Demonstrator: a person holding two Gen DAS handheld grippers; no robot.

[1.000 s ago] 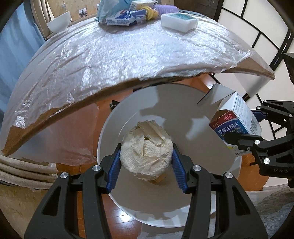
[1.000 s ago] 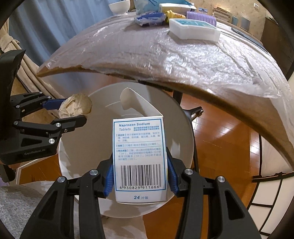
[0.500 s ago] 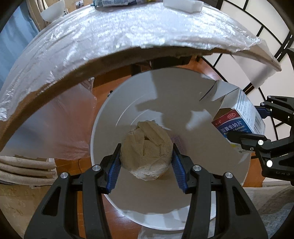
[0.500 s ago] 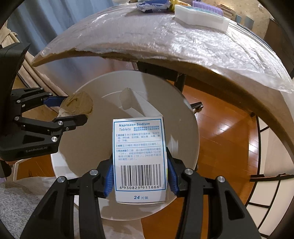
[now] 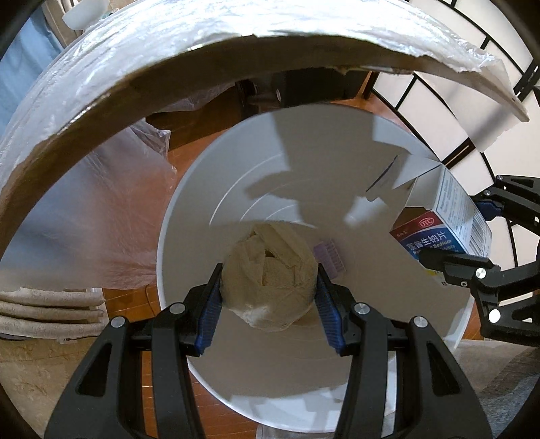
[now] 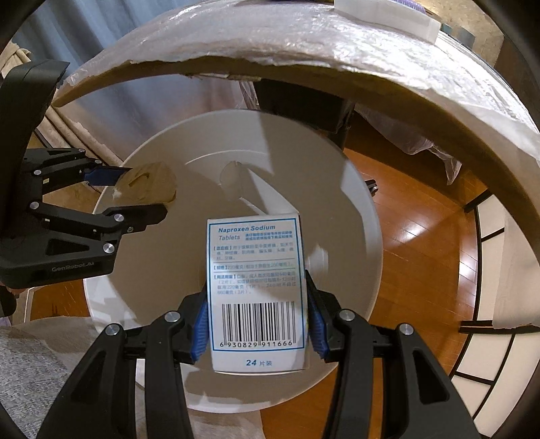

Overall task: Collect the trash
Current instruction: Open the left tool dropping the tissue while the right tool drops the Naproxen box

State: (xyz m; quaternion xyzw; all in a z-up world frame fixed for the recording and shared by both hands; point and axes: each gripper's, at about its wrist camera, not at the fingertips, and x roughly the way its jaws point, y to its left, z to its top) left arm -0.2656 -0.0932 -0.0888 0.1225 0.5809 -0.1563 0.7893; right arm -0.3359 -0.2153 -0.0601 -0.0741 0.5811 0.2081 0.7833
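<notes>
My left gripper (image 5: 269, 297) is shut on a crumpled paper wad (image 5: 270, 280) and holds it over the mouth of a white trash bin (image 5: 209, 189). My right gripper (image 6: 257, 324) is shut on a white and blue tablet box (image 6: 256, 287) with an open flap, also over the white bin (image 6: 162, 162). The box (image 5: 442, 223) and the right gripper (image 5: 486, 236) show at the right of the left wrist view. The wad (image 6: 148, 182) and the left gripper (image 6: 128, 192) show at the left of the right wrist view. A small purple item (image 5: 329, 258) lies inside the bin.
The plastic-covered table edge (image 5: 202, 64) arches above the bin in both views (image 6: 303, 64). A white box (image 6: 384, 13) lies on the table. Wooden floor (image 6: 422, 236) surrounds the bin. A black-framed screen (image 5: 432, 111) stands at the right, folded cloth (image 5: 44, 314) at the left.
Both grippers have moved down below the table edge toward the bin, still holding the wad and the box. The bin looks larger and the tabletop items have slid out of view.
</notes>
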